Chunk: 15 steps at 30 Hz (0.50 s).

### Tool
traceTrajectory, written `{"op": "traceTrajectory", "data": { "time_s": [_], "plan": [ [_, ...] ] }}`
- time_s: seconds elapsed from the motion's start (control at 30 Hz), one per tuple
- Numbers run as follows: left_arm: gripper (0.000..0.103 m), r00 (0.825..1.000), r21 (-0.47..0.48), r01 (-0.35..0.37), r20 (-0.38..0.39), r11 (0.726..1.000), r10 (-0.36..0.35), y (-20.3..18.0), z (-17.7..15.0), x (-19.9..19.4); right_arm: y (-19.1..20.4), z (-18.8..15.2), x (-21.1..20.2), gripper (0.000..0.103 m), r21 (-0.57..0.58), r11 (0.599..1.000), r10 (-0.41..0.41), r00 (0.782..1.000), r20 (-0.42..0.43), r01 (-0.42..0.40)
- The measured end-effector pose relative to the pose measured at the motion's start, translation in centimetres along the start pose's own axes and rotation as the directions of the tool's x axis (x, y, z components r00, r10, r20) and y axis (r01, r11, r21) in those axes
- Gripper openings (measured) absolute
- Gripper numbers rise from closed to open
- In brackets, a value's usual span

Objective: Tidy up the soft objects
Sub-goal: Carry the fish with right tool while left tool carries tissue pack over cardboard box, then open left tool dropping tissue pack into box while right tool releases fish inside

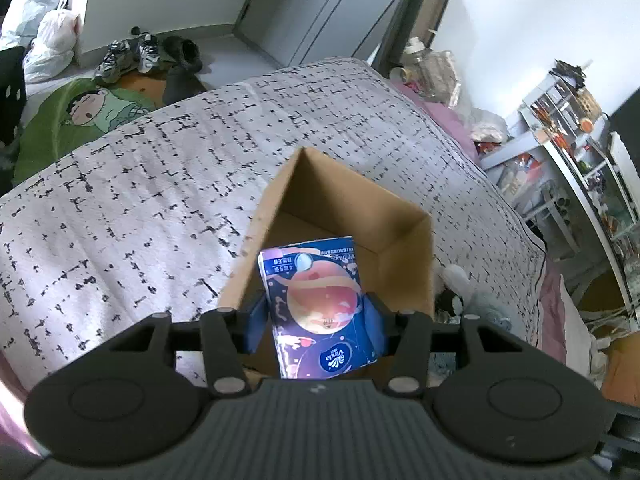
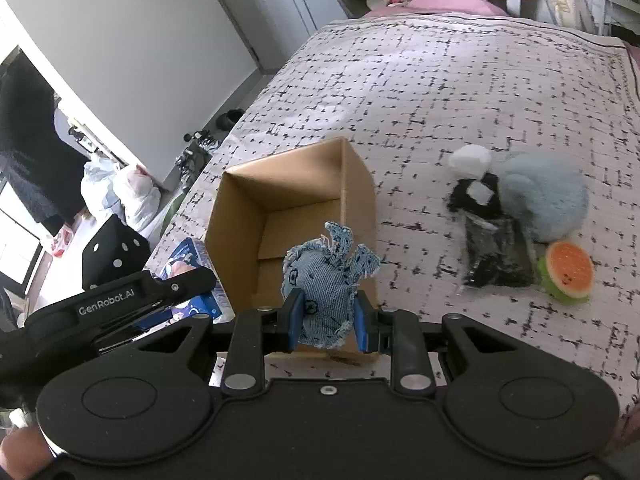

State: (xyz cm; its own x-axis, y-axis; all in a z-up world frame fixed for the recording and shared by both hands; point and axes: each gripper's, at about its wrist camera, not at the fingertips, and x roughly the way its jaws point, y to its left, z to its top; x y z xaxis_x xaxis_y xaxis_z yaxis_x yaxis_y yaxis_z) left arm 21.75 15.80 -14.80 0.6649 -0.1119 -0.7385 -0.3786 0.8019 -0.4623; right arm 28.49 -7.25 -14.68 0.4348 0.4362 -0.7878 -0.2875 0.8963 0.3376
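Hovering over the open cardboard box on the bed, the left gripper has its jaws clamped on a blue tissue pack printed with a pink planet; the pack hangs above the box's near end, its top edge tilted toward the far wall of the box; the box sits on a white bedspread patterned with black dashes. Close by, the right gripper has its jaws pressed shut on a small denim stuffed toy with frayed edges; the toy is held over the near rim of the same box, which looks bare inside from this side; the left gripper shows at the lower left of the right wrist view, just beside the box's left wall, with the tissue pack under it. Lying on the bedspread to the right of the box, well apart from it, are a pale blue plush toy, a black wrapped packet touching it, and a watermelon-slice toy just beside the packet. Off the bed's far edge, shoes and white plastic bags rest on the floor.
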Motion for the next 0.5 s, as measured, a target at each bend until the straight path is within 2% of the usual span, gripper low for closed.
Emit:
{"op": "traceTrajectory", "data": {
  "time_s": [0.37, 0.5],
  "plan": [
    [0.053, 0.999, -0.033, 0.006, -0.034, 0.999, -0.007, 1.1, 0.6, 1.1, 1.8, 0.5, 2.1, 0.026, -0.003, 1.000, 0.018, 1.000, -0.019, -0.018],
    [0.058, 0.999, -0.026, 0.003, -0.034, 1.000, -0.004, 1.1, 0.8, 0.7, 1.9, 0.5, 2.7, 0.031, 0.023, 0.999, 0.047, 0.999, -0.025, -0.046]
  ]
}}
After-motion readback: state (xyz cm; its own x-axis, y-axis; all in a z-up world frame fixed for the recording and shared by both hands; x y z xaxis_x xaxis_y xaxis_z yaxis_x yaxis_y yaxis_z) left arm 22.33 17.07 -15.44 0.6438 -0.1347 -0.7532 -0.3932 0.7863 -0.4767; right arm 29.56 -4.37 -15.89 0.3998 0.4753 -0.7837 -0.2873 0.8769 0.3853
